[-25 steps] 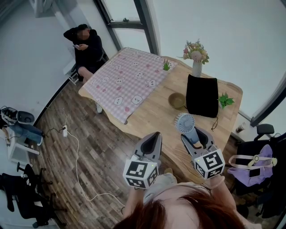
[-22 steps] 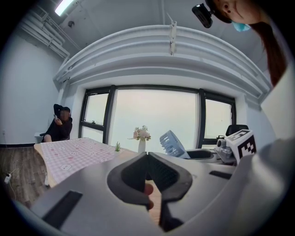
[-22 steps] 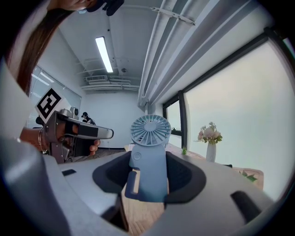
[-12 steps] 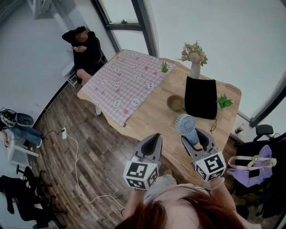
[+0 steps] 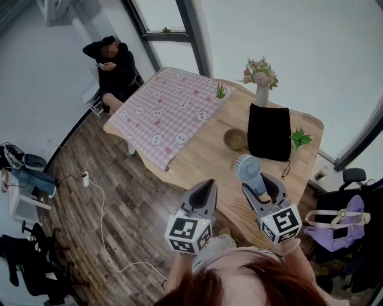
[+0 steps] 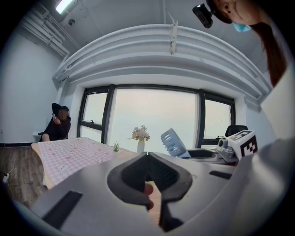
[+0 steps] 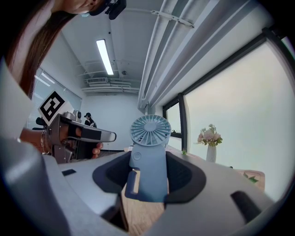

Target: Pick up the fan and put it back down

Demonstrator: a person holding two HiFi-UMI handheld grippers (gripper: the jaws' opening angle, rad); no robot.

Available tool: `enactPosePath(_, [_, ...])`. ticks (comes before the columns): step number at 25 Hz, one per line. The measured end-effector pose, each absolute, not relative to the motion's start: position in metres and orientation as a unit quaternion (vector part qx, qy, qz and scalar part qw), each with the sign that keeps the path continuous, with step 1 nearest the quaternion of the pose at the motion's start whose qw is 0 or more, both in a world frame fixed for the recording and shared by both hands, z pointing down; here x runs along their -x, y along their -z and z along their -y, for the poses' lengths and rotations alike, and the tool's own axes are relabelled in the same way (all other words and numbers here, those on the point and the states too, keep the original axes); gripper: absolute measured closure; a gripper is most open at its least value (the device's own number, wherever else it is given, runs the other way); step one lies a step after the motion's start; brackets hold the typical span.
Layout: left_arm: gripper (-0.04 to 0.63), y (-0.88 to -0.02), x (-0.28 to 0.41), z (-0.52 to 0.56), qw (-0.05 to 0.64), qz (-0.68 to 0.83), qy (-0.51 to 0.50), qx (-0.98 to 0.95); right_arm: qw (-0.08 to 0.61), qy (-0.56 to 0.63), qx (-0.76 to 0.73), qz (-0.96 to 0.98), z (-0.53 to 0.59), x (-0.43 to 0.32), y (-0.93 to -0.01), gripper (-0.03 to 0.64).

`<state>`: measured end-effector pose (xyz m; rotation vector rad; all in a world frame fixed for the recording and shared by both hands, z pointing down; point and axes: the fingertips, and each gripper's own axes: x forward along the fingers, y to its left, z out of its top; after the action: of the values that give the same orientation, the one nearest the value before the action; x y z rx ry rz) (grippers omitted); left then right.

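over the near edge of the table [image 5: 206, 152], the right gripper [image 5: 258, 182] pinched the blue fan [image 5: 248, 168] by its handle; only the right gripper view showed both pads against it. the left gripper [image 5: 203, 187], pressed together in its own view, held nothing.

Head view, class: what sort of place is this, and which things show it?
Probably an office or meeting room: a long wooden table with a checked cloth, tall windows, and an office chair.

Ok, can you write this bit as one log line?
right gripper: shut on fan | fan: upright | left gripper: shut, empty
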<state>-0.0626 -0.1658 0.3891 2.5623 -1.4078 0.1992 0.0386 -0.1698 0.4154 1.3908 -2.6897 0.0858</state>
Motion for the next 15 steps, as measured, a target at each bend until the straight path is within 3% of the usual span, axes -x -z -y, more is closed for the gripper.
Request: enactPosePath(15, [0.581, -0.392, 0.066, 0.168, 0.11, 0.476, -0.072, -0.87, 0.075, -0.032, -0.459, 0.885, 0.176, -0.035, -0.428, 0.402])
